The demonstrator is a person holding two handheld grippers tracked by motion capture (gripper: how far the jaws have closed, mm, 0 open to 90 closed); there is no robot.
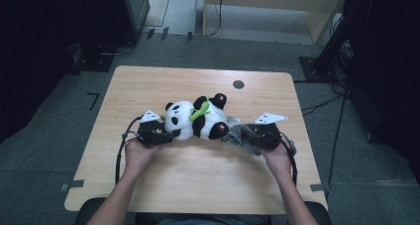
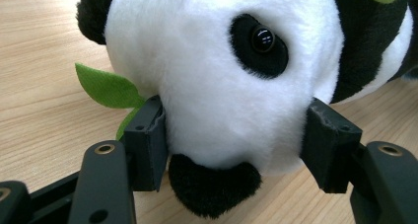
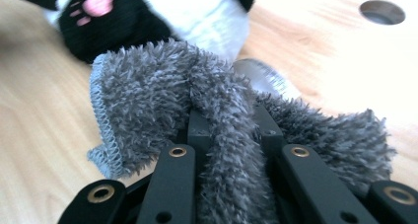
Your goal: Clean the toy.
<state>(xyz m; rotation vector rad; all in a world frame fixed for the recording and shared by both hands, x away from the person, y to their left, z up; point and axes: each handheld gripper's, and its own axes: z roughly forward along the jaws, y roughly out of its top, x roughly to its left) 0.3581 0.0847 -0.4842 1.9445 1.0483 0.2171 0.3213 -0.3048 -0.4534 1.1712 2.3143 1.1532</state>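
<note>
Grey carpet floor, dark equipment racks at both sides, cables trailing. Light wood surface [image 1: 198, 170] with a round cable hole [image 1: 238, 84] toward the far edge.

Toy panda [image 1: 195, 118] lies on its side about mid-surface, nearer the person than the hole. Head toward the left claw, feet with pink paw pads toward the right claw. Green felt leaf [image 2: 106, 87] sticks out beside the panda's head, another green bit across its chest.

Left claw [image 1: 171, 134] holds the panda by the head: both pads pressed into the white fur at the sides of the face, black nose just between them, jaws about half spread around it. Left hand [image 1: 137, 153] grips it from the near side.

Right claw [image 1: 236, 136] is clamped tight on a grey fuzzy cloth [image 3: 162, 100], the fabric bunched between the jaws and spilling over both sides. Cloth sits just beside the panda's lower foot, touching or nearly so, can't tell which. Right hand [image 1: 277, 155] behind it.
</note>
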